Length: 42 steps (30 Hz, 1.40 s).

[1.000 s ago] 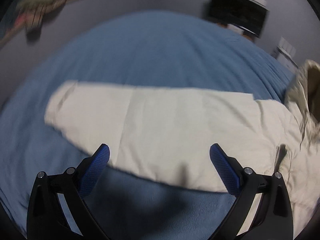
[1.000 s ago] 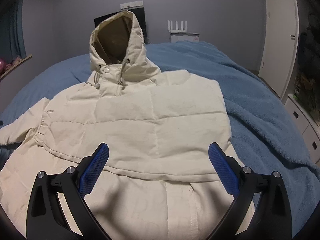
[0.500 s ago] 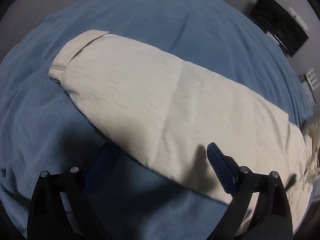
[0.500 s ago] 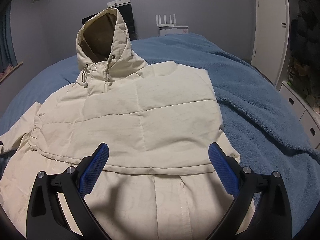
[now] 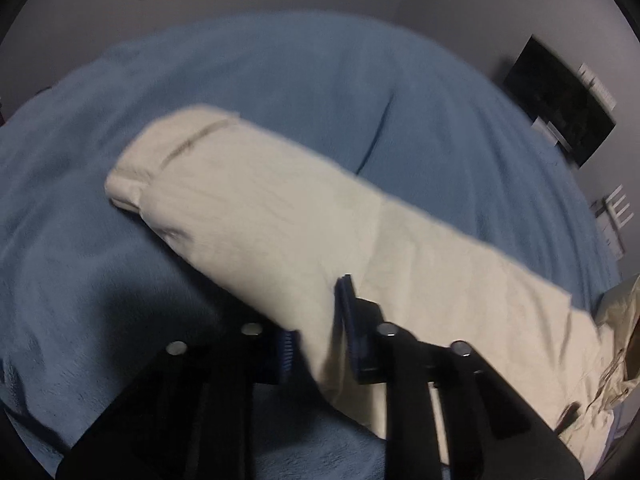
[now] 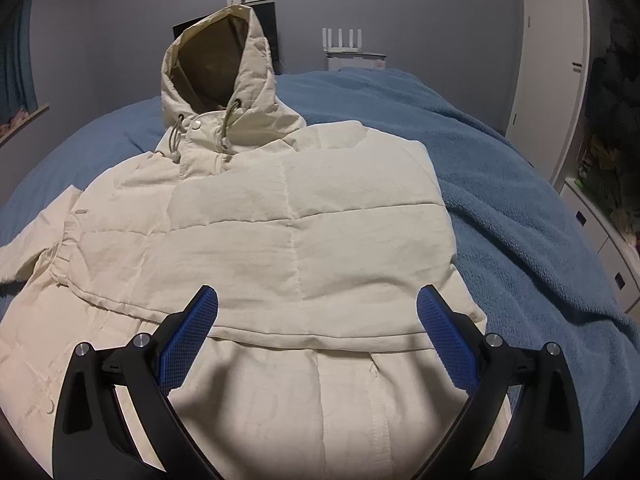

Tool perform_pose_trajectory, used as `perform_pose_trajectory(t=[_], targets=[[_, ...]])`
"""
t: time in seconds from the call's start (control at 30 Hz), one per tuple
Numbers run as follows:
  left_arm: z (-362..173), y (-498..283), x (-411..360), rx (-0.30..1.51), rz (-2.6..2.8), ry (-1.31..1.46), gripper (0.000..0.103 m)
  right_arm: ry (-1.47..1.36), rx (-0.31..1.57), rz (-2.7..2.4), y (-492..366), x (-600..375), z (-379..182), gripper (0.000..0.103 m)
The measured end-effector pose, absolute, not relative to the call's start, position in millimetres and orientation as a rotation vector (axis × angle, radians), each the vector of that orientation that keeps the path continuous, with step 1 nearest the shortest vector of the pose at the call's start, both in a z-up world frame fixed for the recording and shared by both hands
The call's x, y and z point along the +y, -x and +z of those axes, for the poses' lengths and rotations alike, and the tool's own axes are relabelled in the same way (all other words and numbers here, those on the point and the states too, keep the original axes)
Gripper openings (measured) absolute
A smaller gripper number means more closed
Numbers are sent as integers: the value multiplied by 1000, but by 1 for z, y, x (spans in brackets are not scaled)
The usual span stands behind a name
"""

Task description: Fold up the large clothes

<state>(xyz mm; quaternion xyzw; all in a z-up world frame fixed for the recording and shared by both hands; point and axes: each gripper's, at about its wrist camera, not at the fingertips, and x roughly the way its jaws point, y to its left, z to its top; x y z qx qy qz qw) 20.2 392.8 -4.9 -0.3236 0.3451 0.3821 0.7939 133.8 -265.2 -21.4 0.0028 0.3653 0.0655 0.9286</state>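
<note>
Bedroom, grey walls, everything on a bed w/ a blue fleece blanket [image 6: 520,216] over it; dark flat screen [image 5: 560,100] on the wall at far side in left wrist view, white cupboard [image 6: 548,80] at right edge in right wrist view. Task item = cream puffy hooded jacket [image 6: 280,220], lying flat on the blanket, front up, hood [image 6: 216,68] propped upright at the far end. L to R: its long cream padded sleeve [image 5: 260,216] stretches out over the blanket, cuff end toward the far left in left wrist view. Left gripper [image 5: 316,328] has blue pads pressed together on the sleeve's near edge, roughly mid-length, fabric bunched between them; frame is blurry so exact bite depth unclear. Right gripper [image 6: 316,336] is spread wide, hovering just above the jacket's lower front panel, touching nothing afaict. Step in hand, imo: sleeve fold, grip made, fold-over not yet done. Next move prob calls for lifting the sleeve clear of the blanket and carrying it across onto the torso w/o dragging the body out of square; right claw could pin the body near the shoulder or hem while that happens. Padded fabric is springy, so it'll likely want pressing flat after.
</note>
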Motion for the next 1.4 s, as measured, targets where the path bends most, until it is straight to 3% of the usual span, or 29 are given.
perform_pose_trajectory(t=[0.33, 0.83, 1.03, 1.4], targets=[[81, -22, 322, 499, 624, 405, 8, 25, 713, 141, -128, -260, -15, 96], [167, -84, 113, 313, 143, -7, 7, -85, 684, 96, -126, -288, 4, 96], [147, -106, 19, 368, -100, -66, 7, -144, 712, 82, -132, -302, 1, 96], [30, -142, -72, 594, -276, -189, 7, -202, 770, 103, -144, -308, -11, 96]])
